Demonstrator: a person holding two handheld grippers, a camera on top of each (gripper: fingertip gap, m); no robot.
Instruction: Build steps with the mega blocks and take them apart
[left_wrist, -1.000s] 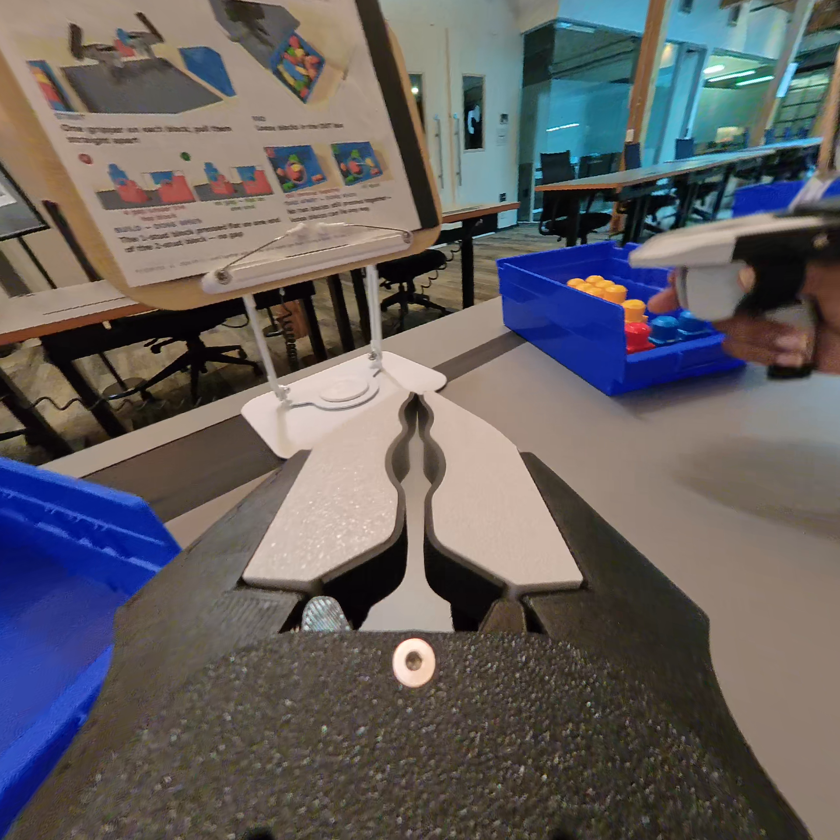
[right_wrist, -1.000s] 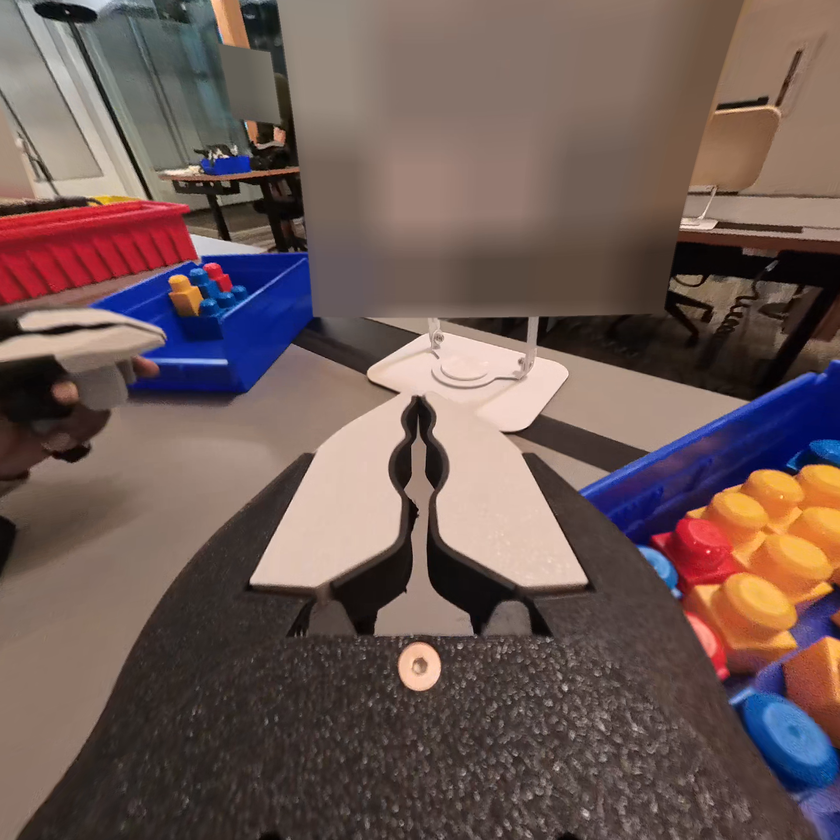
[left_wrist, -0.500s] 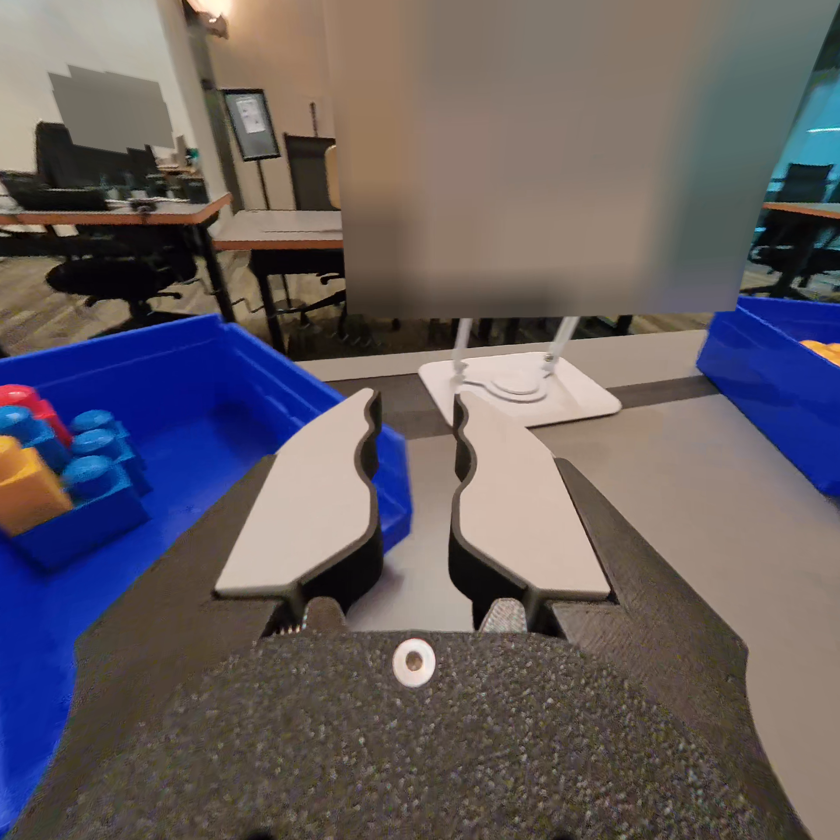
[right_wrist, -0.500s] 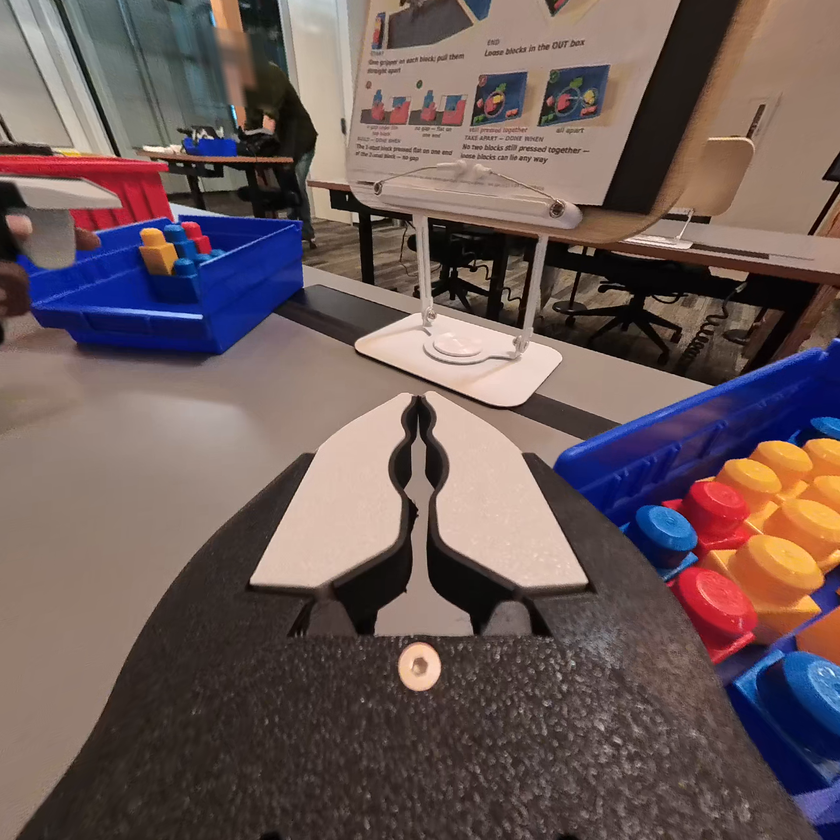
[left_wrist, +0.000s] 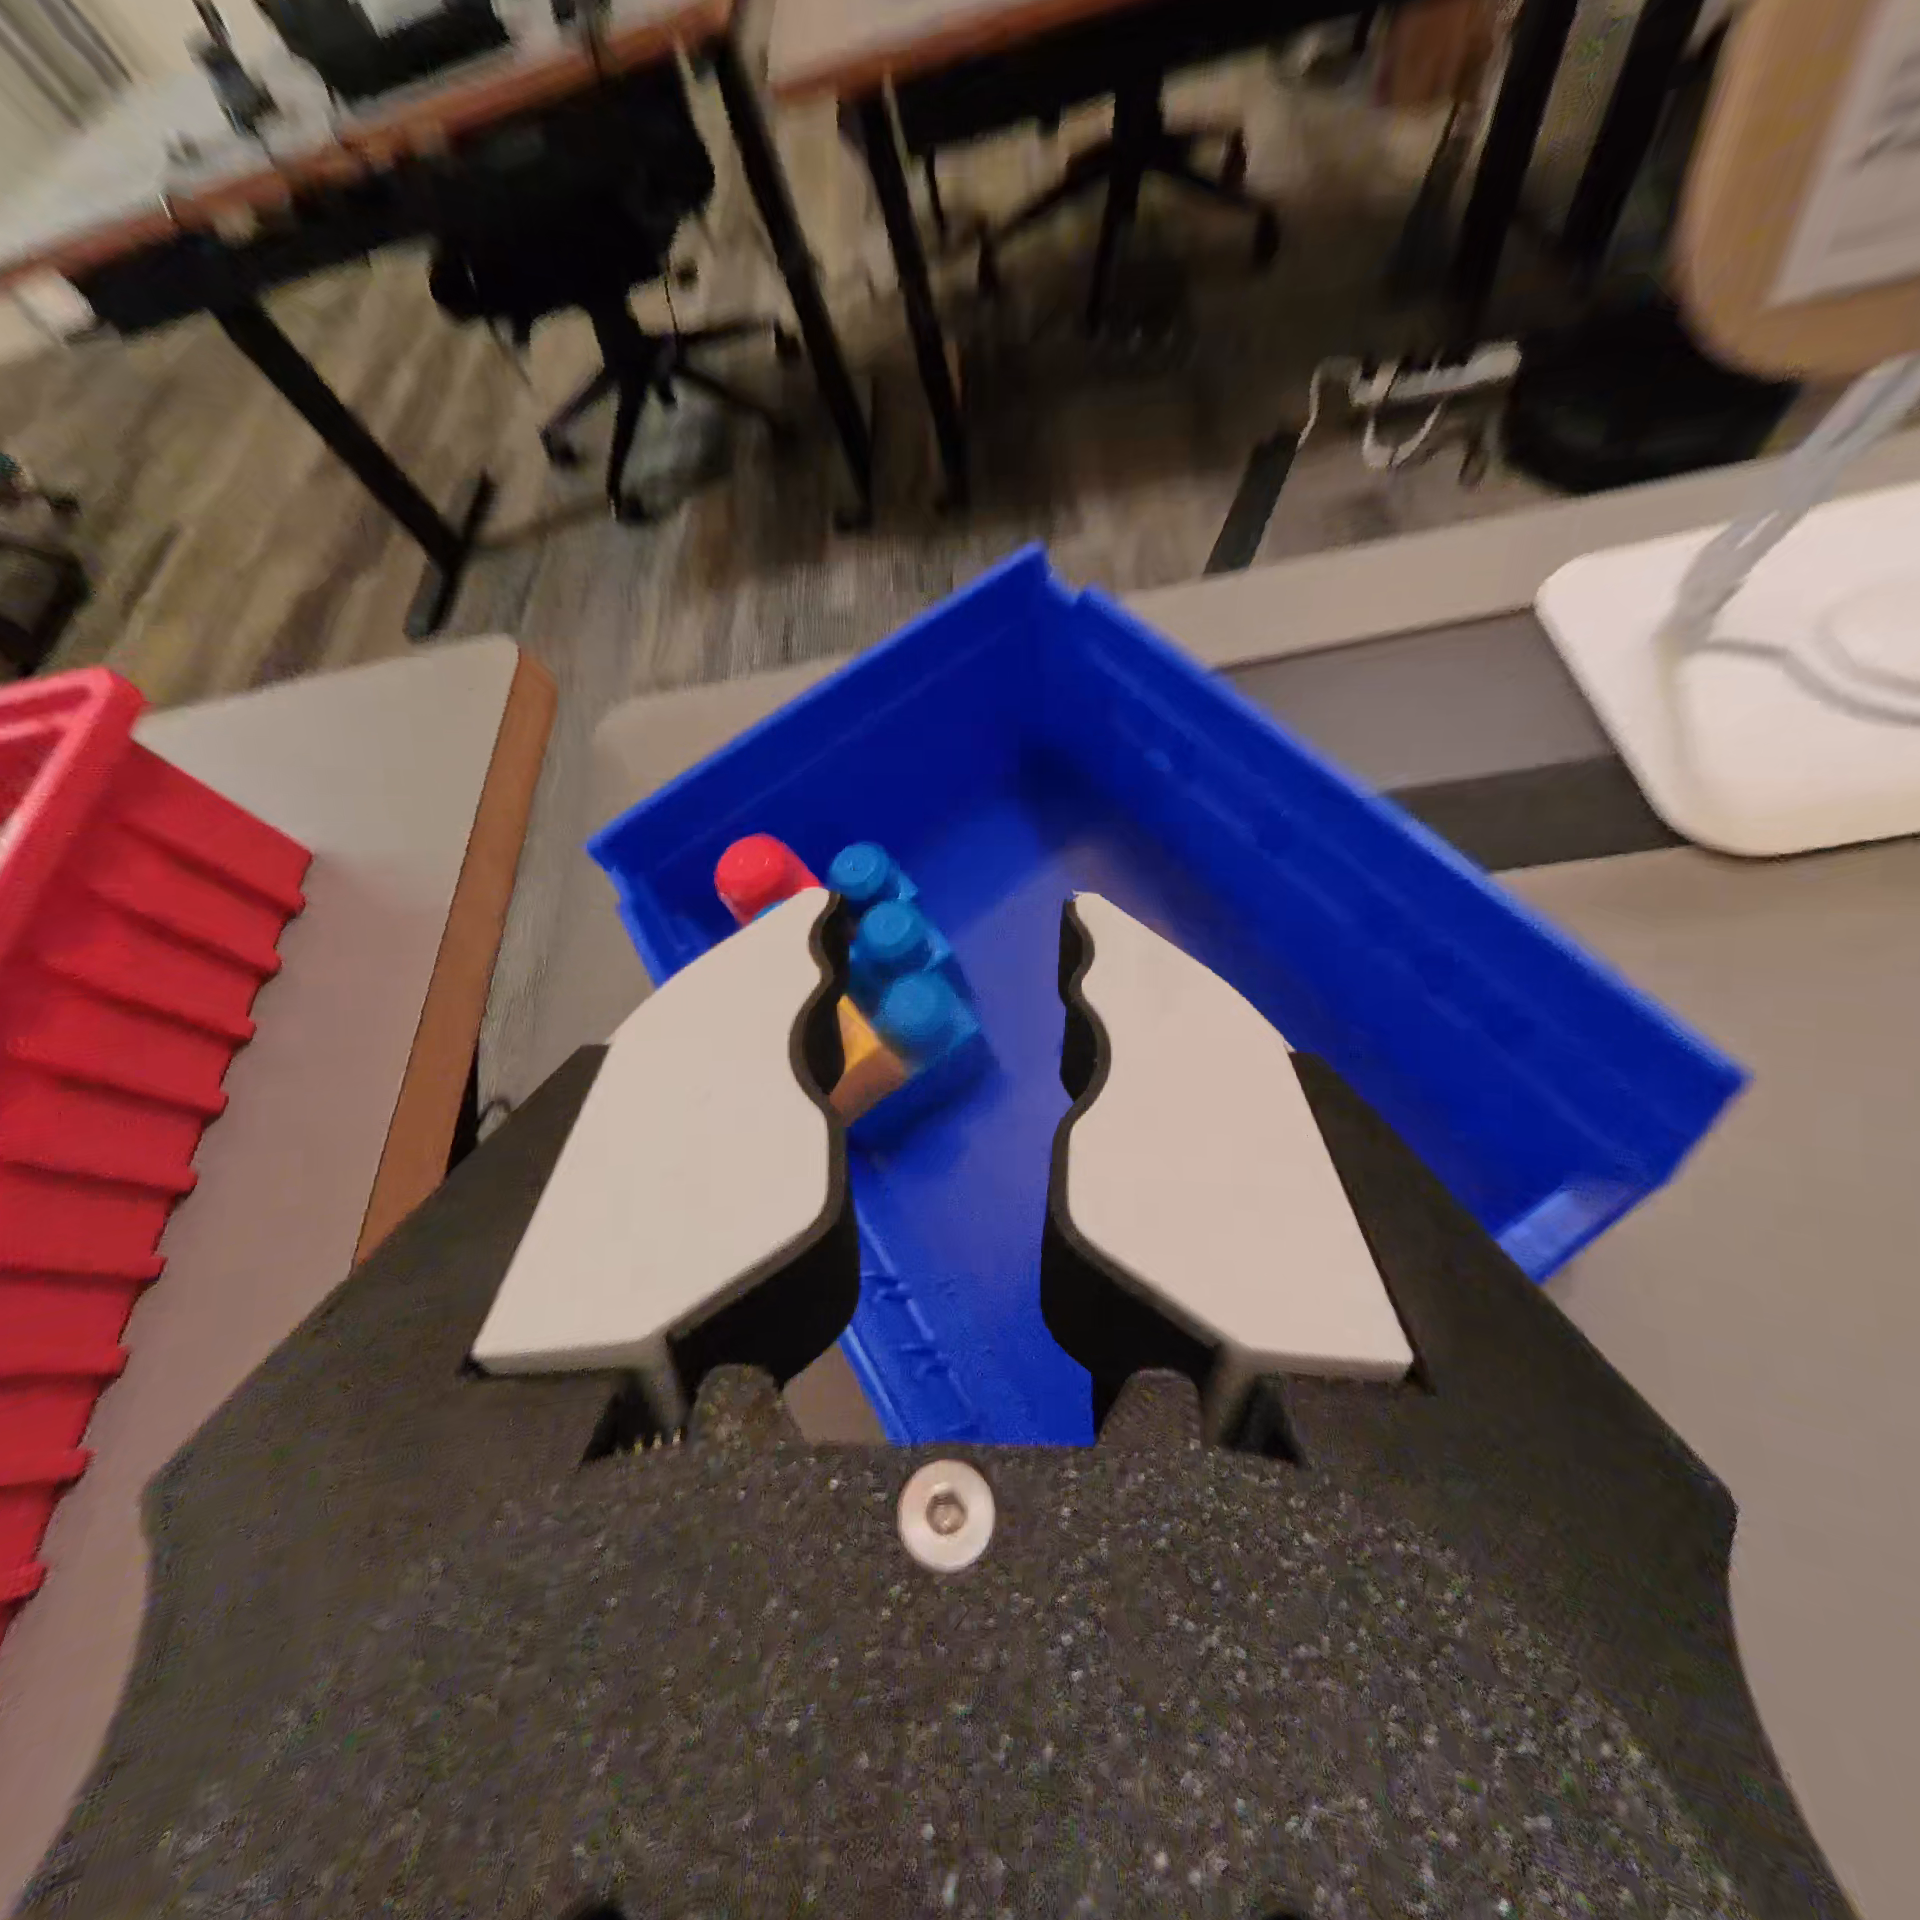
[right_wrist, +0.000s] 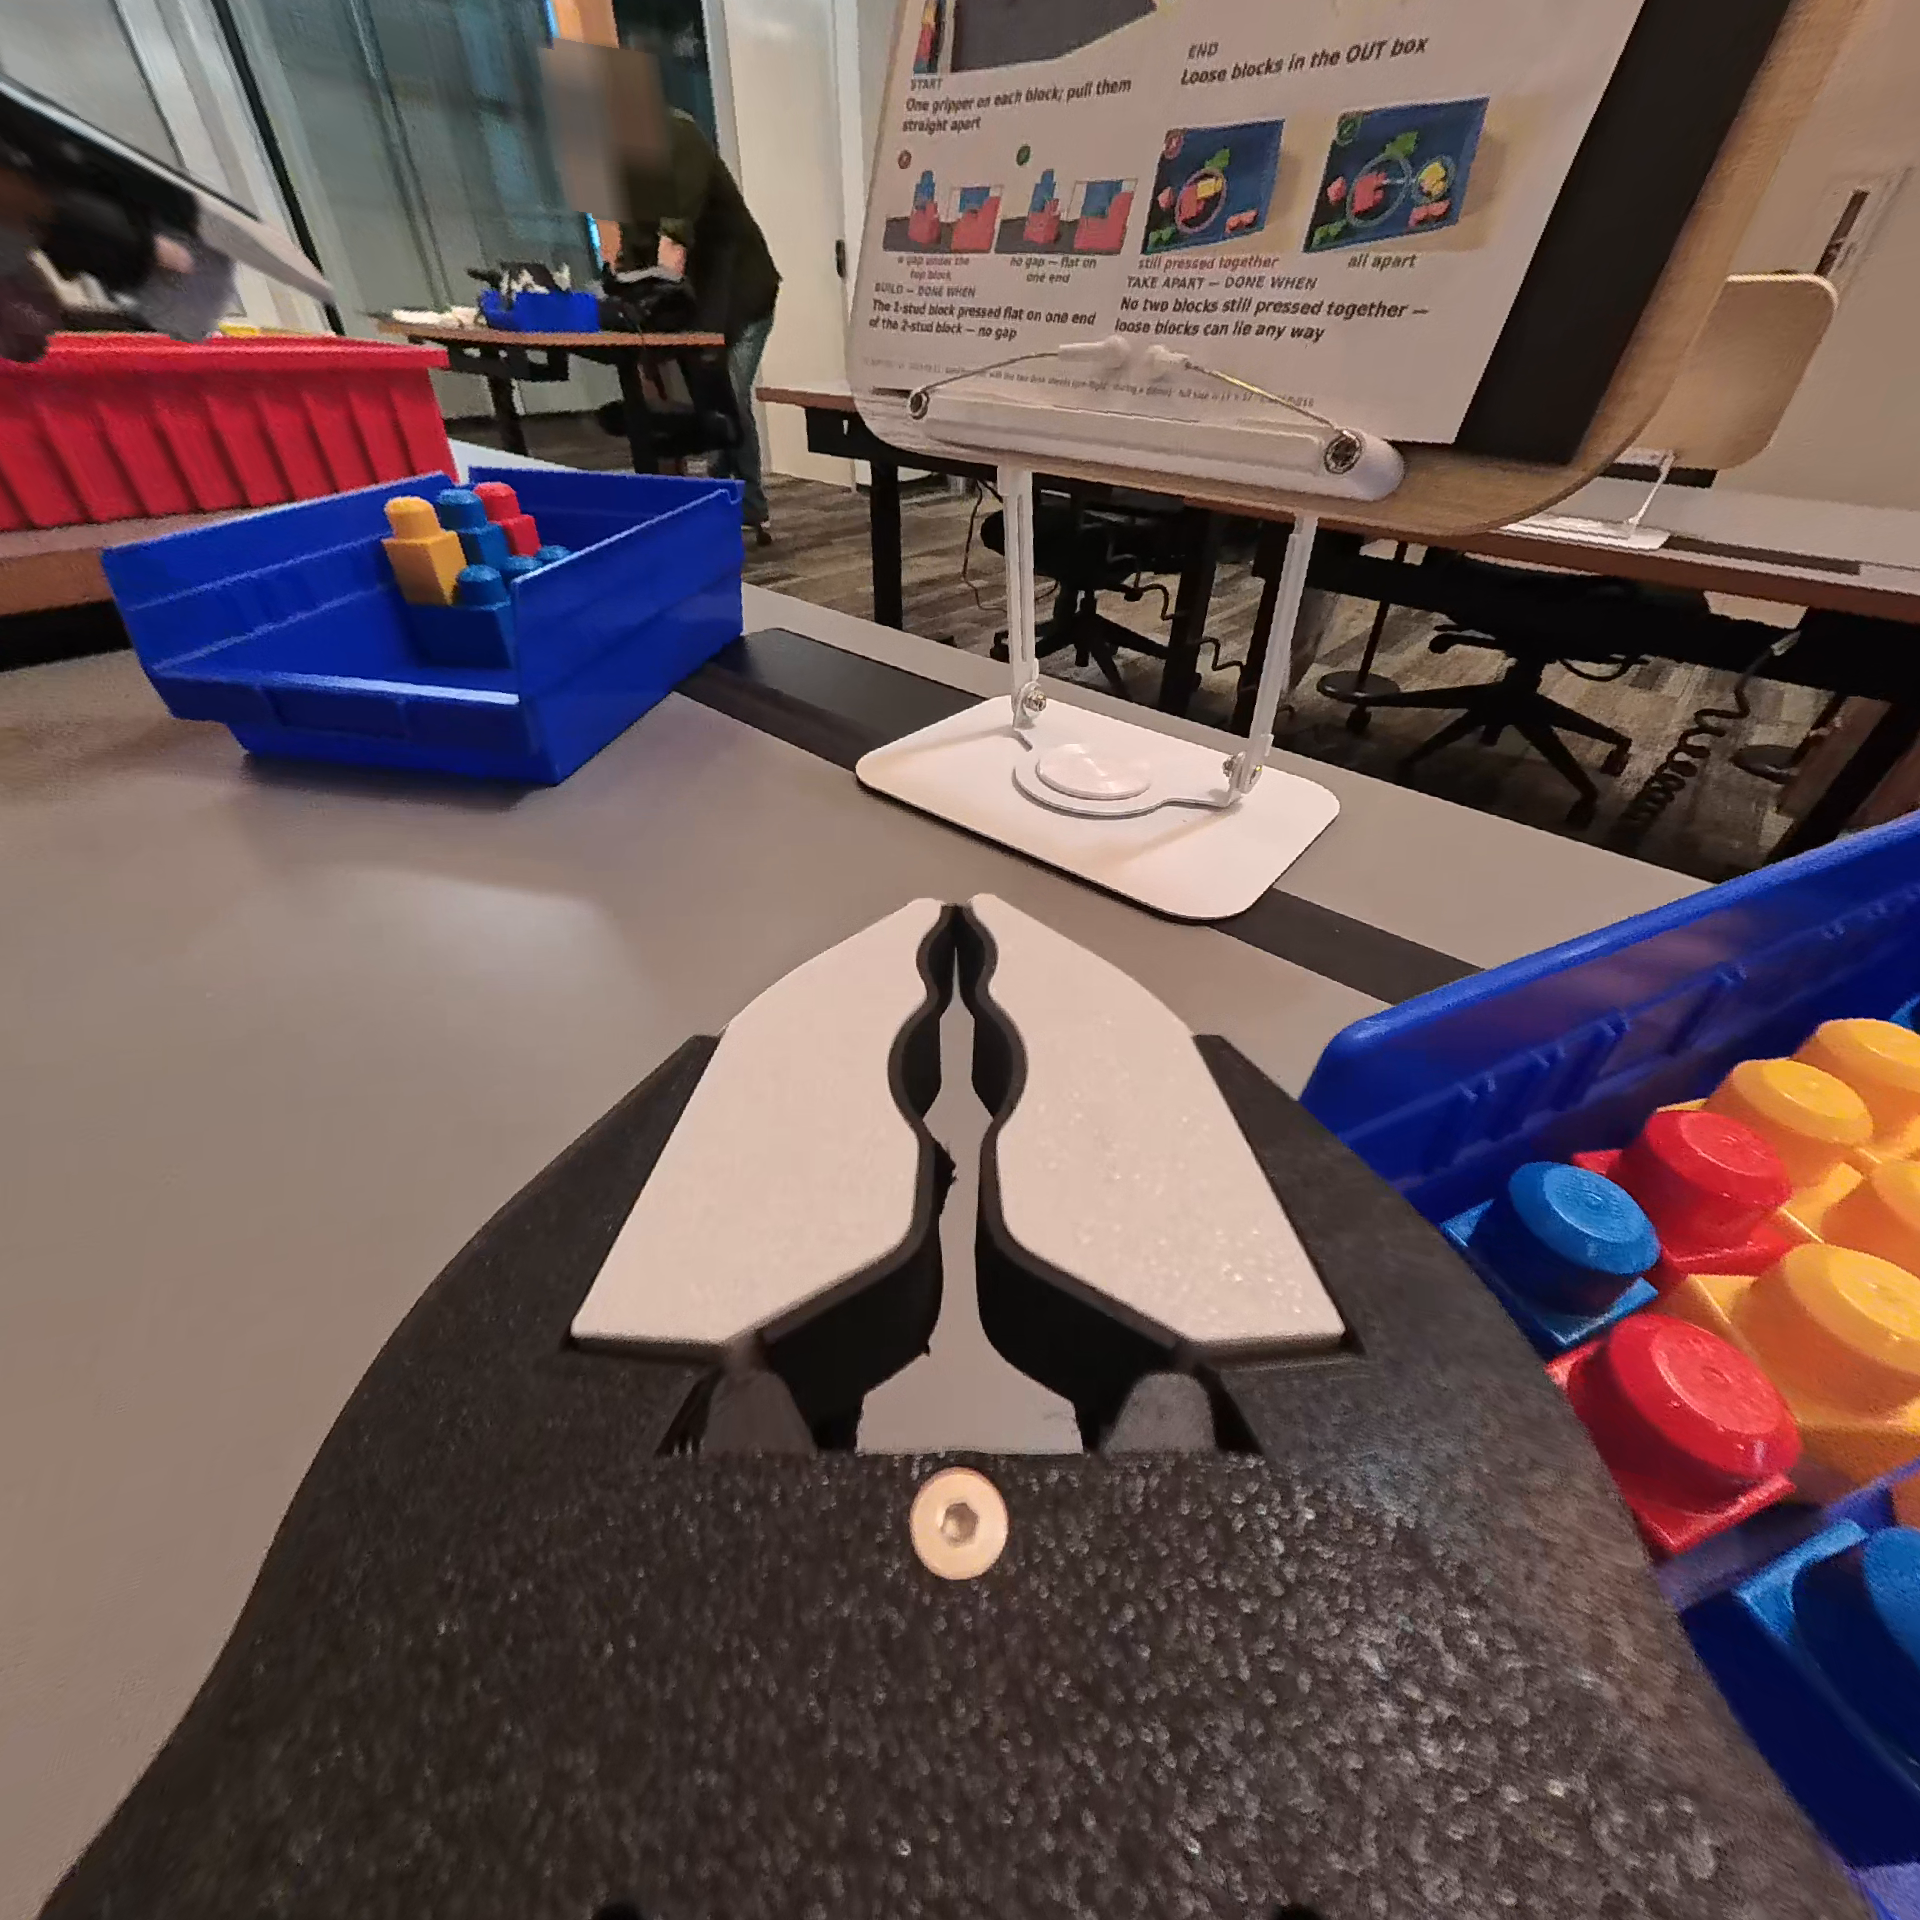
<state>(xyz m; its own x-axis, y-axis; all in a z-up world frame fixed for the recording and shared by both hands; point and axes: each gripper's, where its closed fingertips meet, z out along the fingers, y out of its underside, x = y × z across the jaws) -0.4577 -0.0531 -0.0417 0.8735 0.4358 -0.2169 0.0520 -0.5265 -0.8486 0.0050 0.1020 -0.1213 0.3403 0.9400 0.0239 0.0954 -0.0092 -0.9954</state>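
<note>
My left gripper is open and empty, held above the left blue bin. Between and under its fingers sits a built stack: a blue block with three studs, an orange block and a red block. The same bin and stack show at the left in the right wrist view. My right gripper is shut and empty, low over the grey table. To its right a second blue bin holds several loose orange, red and blue blocks.
A white stand base carries an instruction board at the table's back middle. A red bin sits left of the left blue bin on a neighbouring table. A person stands at a far table. The left gripper's holder shows at the upper left. My hands' fingertips stand some 50 cm from each other.
My left gripper swung left and tilted down over the left bin, and its jaws opened wider. My right gripper stayed shut and nearly still.
</note>
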